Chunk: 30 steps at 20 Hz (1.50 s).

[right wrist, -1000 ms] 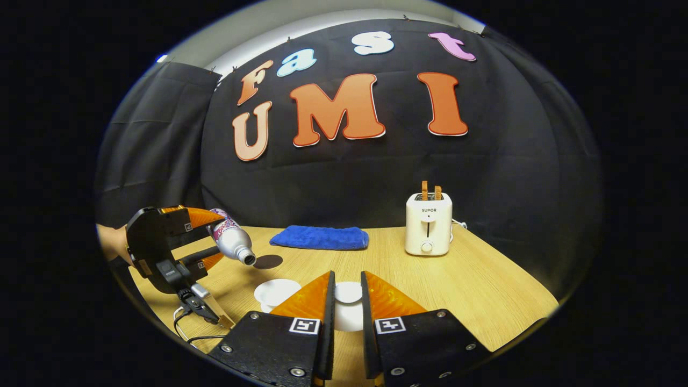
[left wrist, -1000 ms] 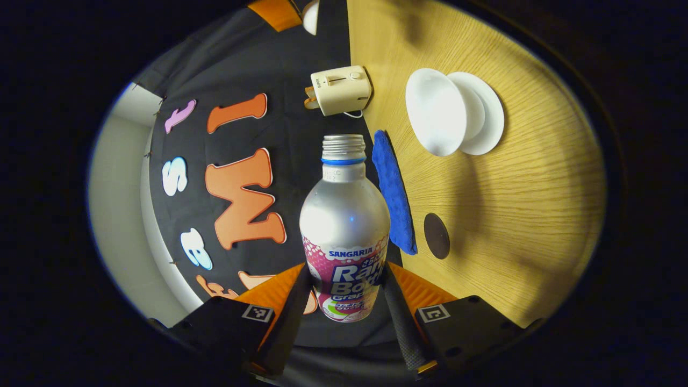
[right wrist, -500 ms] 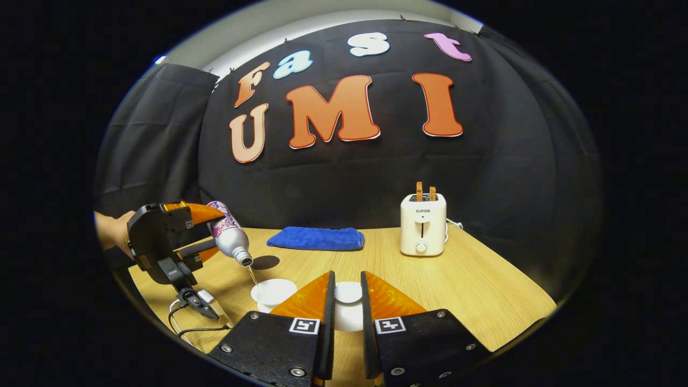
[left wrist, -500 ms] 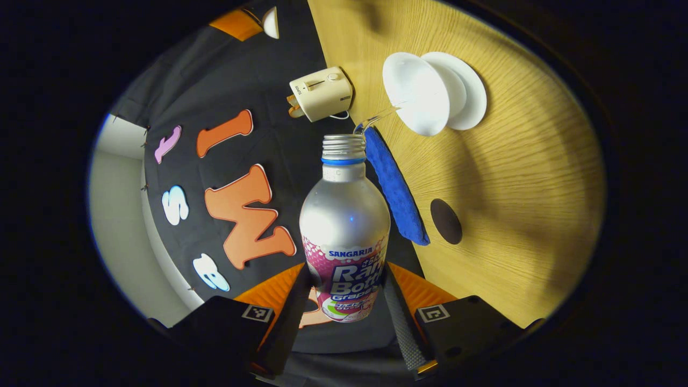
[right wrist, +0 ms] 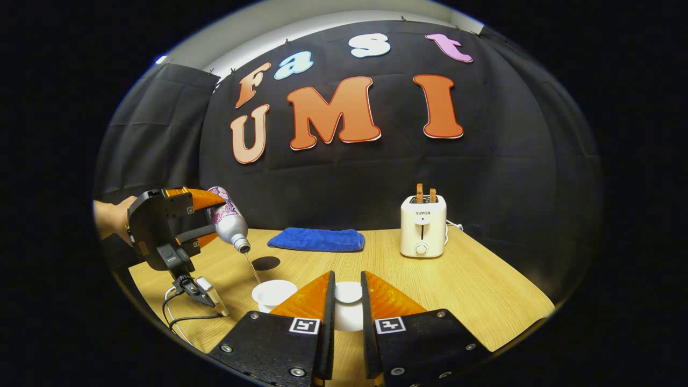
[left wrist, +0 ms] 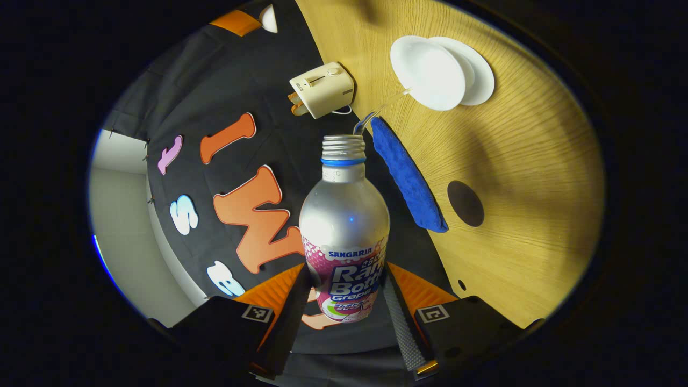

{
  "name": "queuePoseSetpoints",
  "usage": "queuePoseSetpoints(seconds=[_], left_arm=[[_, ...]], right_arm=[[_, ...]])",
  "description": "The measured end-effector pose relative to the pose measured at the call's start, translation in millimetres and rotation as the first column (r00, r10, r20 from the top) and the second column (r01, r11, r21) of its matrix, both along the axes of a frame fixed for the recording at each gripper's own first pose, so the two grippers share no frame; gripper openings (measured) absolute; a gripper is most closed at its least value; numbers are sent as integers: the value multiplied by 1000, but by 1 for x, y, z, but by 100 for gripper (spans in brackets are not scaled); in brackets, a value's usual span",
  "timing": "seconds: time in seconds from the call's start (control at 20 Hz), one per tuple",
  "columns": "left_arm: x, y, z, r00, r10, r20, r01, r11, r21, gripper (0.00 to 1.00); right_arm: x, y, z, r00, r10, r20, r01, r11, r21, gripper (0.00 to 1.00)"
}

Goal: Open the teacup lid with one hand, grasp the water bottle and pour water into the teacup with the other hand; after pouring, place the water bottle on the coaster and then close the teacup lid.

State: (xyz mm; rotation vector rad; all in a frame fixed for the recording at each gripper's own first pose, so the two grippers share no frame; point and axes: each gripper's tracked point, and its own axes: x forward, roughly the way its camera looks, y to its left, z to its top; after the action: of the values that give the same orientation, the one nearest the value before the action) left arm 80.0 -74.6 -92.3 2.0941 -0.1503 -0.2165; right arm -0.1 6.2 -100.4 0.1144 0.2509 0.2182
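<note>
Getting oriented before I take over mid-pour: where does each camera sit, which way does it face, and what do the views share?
Left gripper view: rides the left tool, tipped sideways, looking along the clamped water bottle at the teacup.
Right gripper view: rides the right tool, level, facing the booth wall across the table, the lid between its fingers.
Shared: teacup, bottle, blue towel, toaster, coaster.

— Where is your left gripper [right wrist: 207,223]?
— I hold it raised and tipped downward, both fingers pressed on the bottle [left wrist: 344,226].
— And your right gripper [right wrist: 347,301]?
— Low and level, fingers clamped on the lid [right wrist: 348,293]. My hand [right wrist: 114,216] grips the left one.
</note>
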Motion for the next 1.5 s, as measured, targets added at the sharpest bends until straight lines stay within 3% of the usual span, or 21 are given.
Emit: queuePoseSetpoints(seconds=[0.35, 0.95, 1.5], left_arm=[[3, -10, 9, 999, -29, 27, 28, 999, 42, 84], [2, -21, -22, 997, -72, 25, 67, 986, 151, 80], [2, -34, -32, 993, -112, 27, 106, 980, 171, 82]], right_arm=[[0, 0, -1, 1000, 0, 1, 0, 1000, -3, 23], [-1, 19, -1, 1000, 31, 6, -31, 999, 40, 23], [0, 28, -2, 999, 48, 3, -48, 998, 34, 23]])
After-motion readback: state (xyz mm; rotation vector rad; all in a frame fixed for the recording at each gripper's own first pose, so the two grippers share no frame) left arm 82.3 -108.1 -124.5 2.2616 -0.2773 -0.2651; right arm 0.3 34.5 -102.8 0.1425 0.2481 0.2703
